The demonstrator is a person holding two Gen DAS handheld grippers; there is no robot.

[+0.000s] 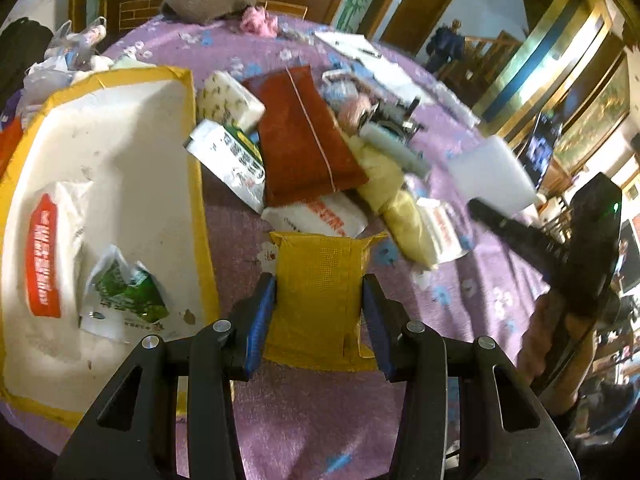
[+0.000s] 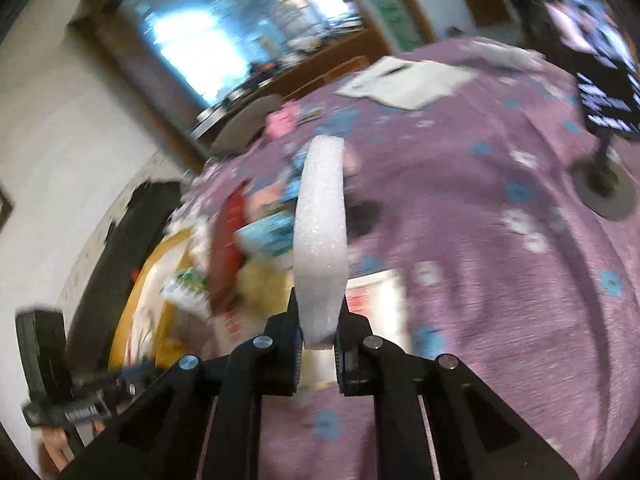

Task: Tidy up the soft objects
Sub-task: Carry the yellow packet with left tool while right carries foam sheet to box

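My left gripper [image 1: 319, 292] is shut on a yellow woven pouch [image 1: 320, 284], held over the purple flowered cloth [image 1: 304, 420]. My right gripper [image 2: 318, 322] is shut on a white foam pad [image 2: 320, 232] that stands upright between the fingers; the same pad [image 1: 494, 174] shows at the right of the left wrist view. A yellow-rimmed white tray [image 1: 140, 140] on the left holds a wet wipes pack [image 1: 50, 256] and a green-printed bag [image 1: 124, 292]. A pile behind the pouch includes a red cloth pouch [image 1: 304, 136], tissue packs [image 1: 226, 98] and a pale yellow soft item [image 1: 396, 200].
A brown towel [image 1: 208, 2] and a pink fluffy item [image 1: 258, 20] lie at the far edge of the table. White papers [image 1: 360, 50] lie at the back right. A black stand base [image 2: 604, 188] sits on the cloth at the right.
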